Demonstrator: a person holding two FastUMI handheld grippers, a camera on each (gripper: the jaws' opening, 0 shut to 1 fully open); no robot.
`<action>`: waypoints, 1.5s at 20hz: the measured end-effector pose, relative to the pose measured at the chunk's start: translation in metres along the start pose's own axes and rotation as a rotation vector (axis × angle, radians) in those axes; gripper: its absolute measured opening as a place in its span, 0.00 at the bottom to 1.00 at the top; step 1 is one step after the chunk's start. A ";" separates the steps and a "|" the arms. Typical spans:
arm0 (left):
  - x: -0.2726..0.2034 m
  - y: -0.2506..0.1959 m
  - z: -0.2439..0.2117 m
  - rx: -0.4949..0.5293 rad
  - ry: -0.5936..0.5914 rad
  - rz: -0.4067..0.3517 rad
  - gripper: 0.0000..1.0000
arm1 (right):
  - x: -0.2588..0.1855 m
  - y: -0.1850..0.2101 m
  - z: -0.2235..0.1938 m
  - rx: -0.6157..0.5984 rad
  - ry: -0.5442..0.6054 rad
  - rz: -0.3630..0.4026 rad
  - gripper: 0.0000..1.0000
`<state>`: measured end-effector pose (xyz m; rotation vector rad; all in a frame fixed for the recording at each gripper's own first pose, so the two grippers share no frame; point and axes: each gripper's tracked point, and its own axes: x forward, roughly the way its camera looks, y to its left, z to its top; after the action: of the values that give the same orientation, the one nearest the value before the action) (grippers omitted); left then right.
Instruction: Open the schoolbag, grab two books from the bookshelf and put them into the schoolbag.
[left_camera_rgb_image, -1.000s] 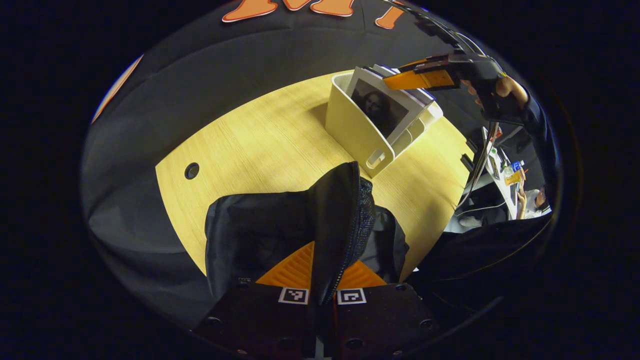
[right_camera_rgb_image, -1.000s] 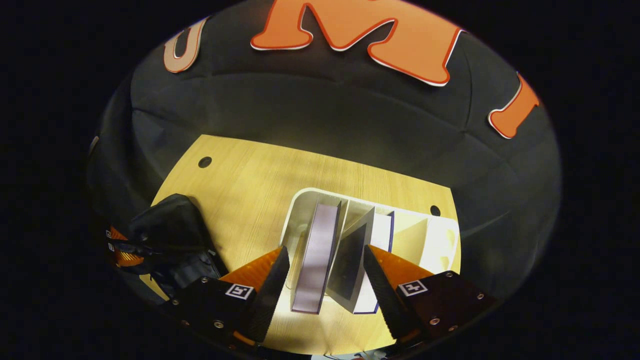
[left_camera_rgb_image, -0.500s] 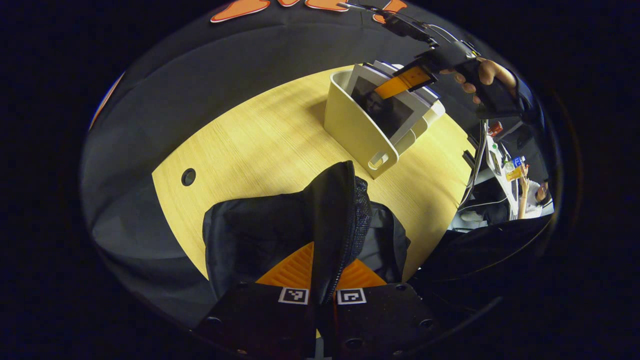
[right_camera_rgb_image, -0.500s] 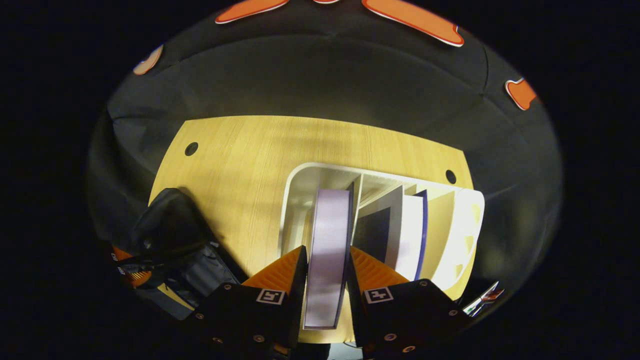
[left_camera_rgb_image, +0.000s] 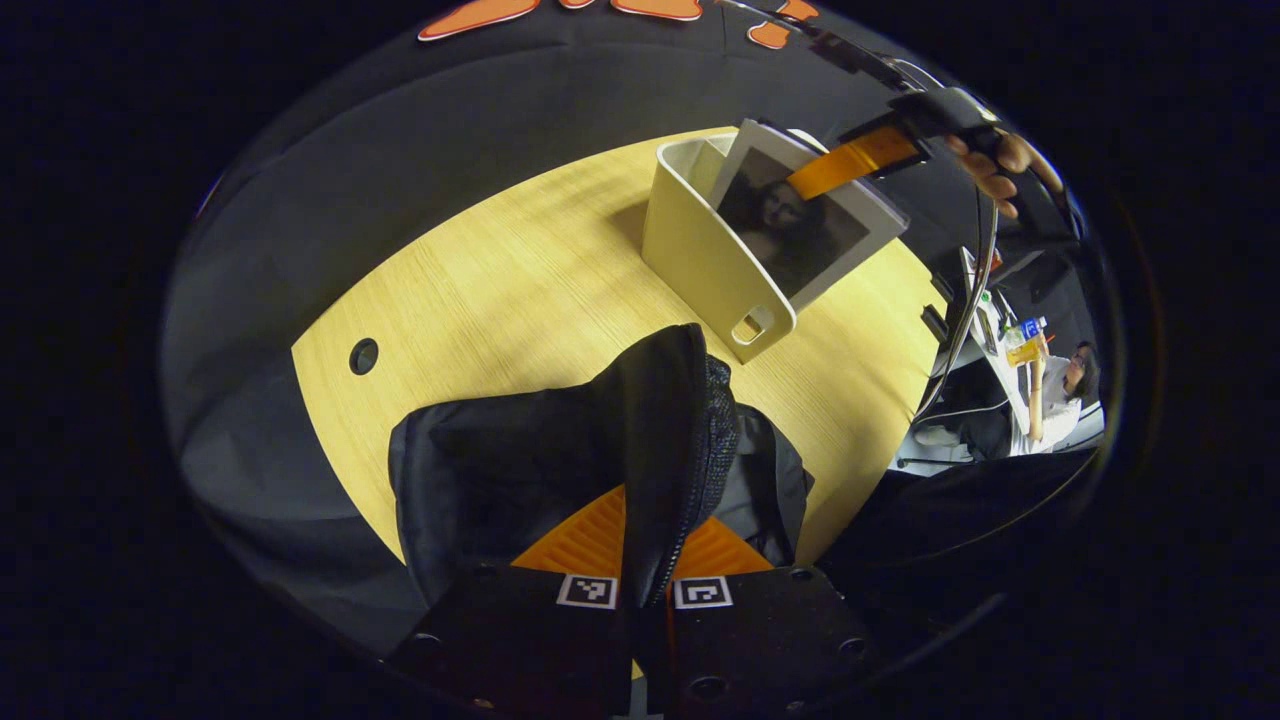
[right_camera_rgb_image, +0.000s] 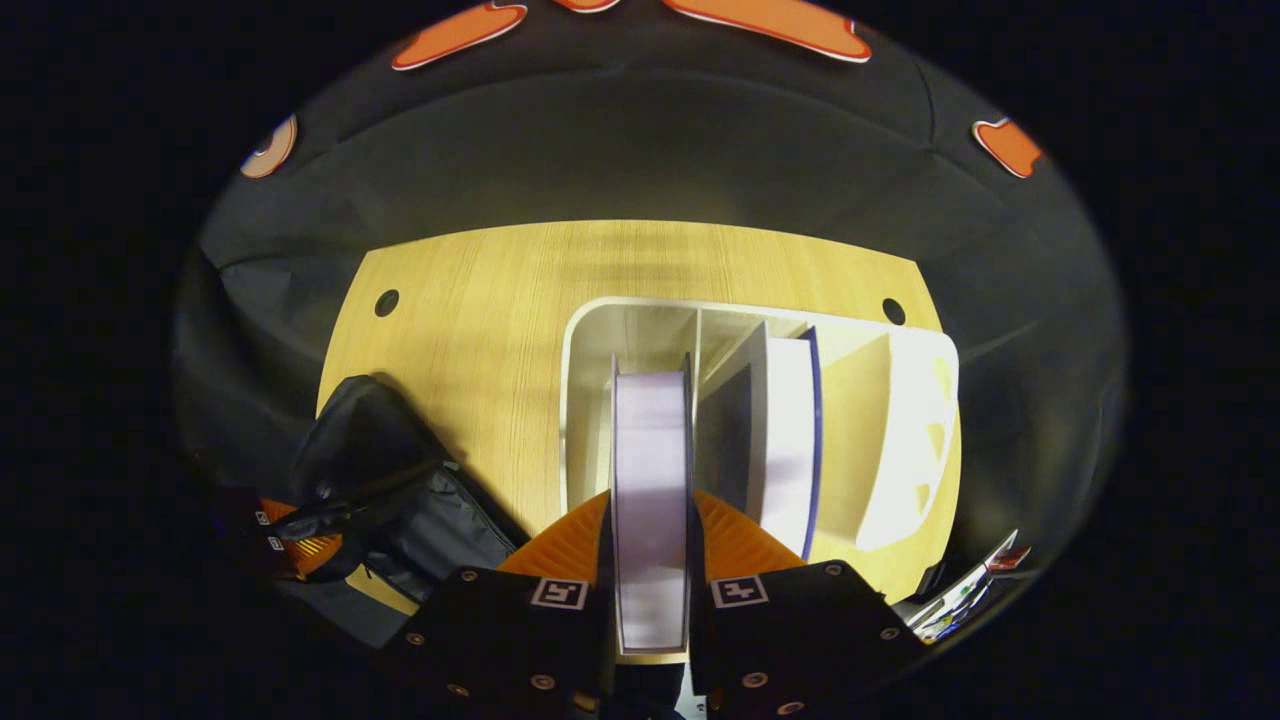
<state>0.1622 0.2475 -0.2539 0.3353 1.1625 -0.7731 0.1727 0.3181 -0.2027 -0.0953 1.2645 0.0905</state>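
Right gripper view: book (right_camera_rgb_image: 650, 500) (no legible writing)

The left gripper view sits low and close behind the schoolbag (left_camera_rgb_image: 560, 470), looking across the table (left_camera_rgb_image: 500, 290) toward the far bookshelf (left_camera_rgb_image: 705, 265) and the right claw (left_camera_rgb_image: 850, 160). The right gripper view looks steeply down from just above the bookshelf (right_camera_rgb_image: 900, 420), very near the book (right_camera_rgb_image: 650, 480). Both views share the table, bookshelf, book and schoolbag; the right gripper view shows the left claw (right_camera_rgb_image: 300, 545) at lower left.
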 end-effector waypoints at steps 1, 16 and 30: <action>0.002 -0.001 0.001 0.001 -0.001 0.000 0.07 | -0.007 -0.001 -0.005 0.004 -0.006 0.011 0.29; 0.009 -0.010 -0.005 -0.028 -0.007 0.032 0.07 | -0.066 -0.017 -0.113 -0.018 -0.073 0.100 0.29; 0.003 -0.025 -0.005 -0.046 -0.009 0.071 0.07 | -0.090 -0.013 -0.188 0.189 -0.127 0.365 0.29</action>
<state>0.1420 0.2312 -0.2551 0.3326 1.1521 -0.6848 -0.0304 0.2807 -0.1727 0.3012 1.1461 0.2867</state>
